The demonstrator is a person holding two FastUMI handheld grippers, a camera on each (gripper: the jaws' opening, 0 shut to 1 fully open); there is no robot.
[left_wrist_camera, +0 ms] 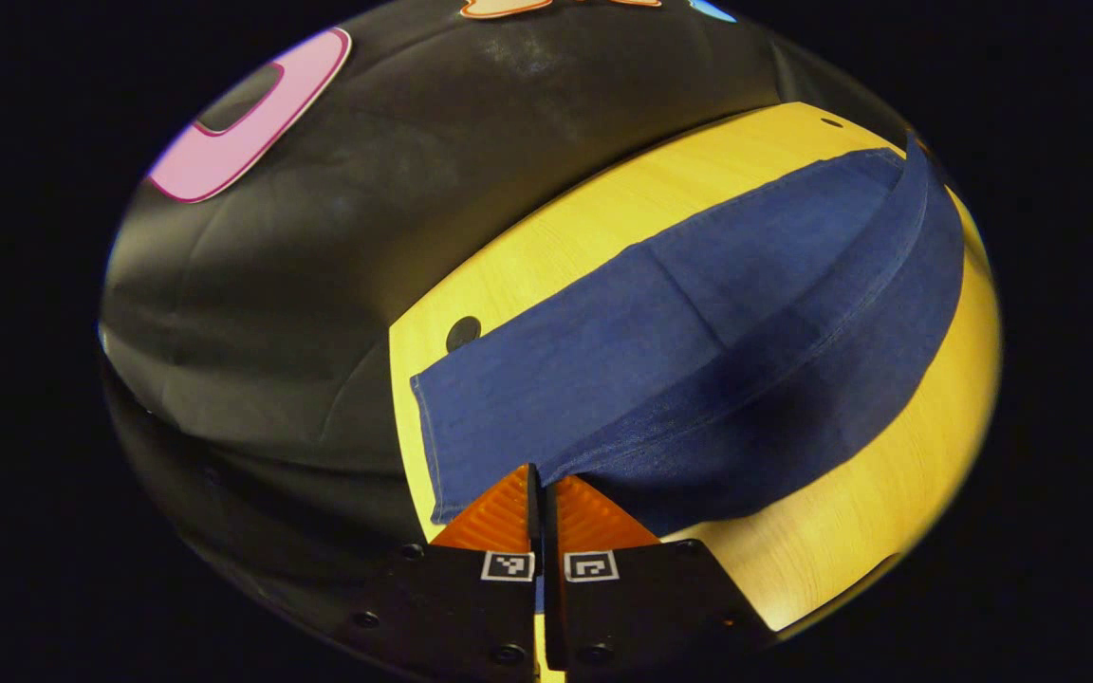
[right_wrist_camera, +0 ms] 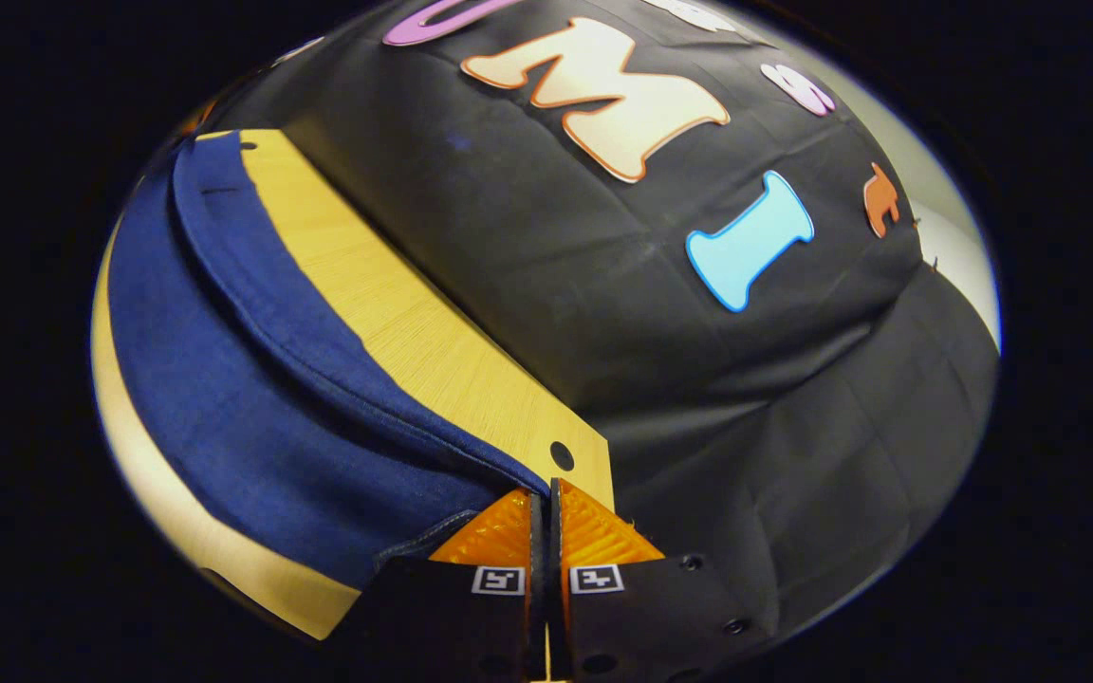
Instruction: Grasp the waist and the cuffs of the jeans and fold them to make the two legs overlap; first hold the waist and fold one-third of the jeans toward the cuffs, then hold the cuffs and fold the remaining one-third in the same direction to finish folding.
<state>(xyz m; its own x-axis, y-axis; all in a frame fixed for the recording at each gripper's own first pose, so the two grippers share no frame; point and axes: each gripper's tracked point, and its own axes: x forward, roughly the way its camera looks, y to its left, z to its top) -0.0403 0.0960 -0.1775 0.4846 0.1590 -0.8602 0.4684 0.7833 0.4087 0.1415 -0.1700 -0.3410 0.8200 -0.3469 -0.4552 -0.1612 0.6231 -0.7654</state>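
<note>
Dark blue jeans (left_wrist_camera: 698, 313) lie lengthwise on a yellow wooden table (left_wrist_camera: 888, 493). One leg rests flat, its cuff (left_wrist_camera: 433, 436) near the table's left end. The other leg is raised in a long arc above it, and its near edge runs straight into my left gripper (left_wrist_camera: 539, 479), which is shut on the denim at the cuff end. In the right gripper view the jeans (right_wrist_camera: 252, 408) show a lifted fold that ends at my right gripper (right_wrist_camera: 544, 493), shut on the opposite end of the cloth. Whether that end is the waist is hidden by the fingers.
The table (right_wrist_camera: 414, 332) has a small dark hole near each end (left_wrist_camera: 462, 333) (right_wrist_camera: 562, 455). The booth's black cloth wall (right_wrist_camera: 698, 379) hangs right behind the table's far edge and past its ends.
</note>
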